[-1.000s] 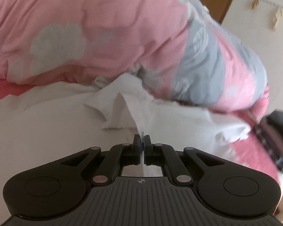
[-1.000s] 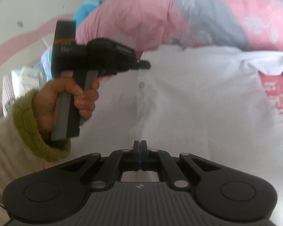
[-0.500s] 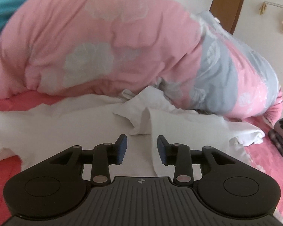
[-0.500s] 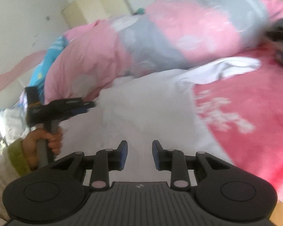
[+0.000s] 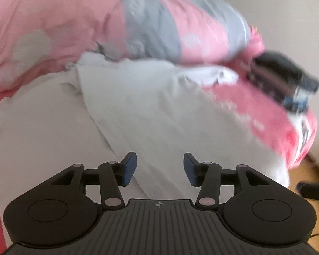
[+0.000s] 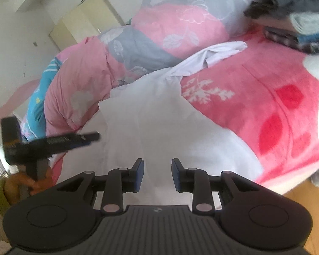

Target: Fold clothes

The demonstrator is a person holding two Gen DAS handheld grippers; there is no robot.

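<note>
A white button shirt [image 5: 159,116] lies spread on the pink bedspread [image 6: 265,106], one side folded over along a slanting edge. Its sleeve [image 6: 219,51] trails toward the duvet. My left gripper [image 5: 159,167] hovers over the shirt's near part, its jaws opening with nothing between them. It also shows blurred at the left of the right wrist view, left gripper [image 6: 53,142], held by a hand [image 6: 32,182] in a green cuff. My right gripper [image 6: 157,174] is open above the shirt's [image 6: 159,127] lower edge and holds nothing.
A bulky pink and grey duvet [image 6: 159,31] is heaped behind the shirt. A stack of folded dark clothes [image 6: 297,21] sits at the bed's far right. A pale cabinet [image 6: 85,21] stands by the wall. Wooden floor [image 6: 304,195] shows past the bed's near edge.
Both grippers were shut a second ago, the left one on a thin edge of the shirt. Both have opened and let go. Both views have swung across the bed.
</note>
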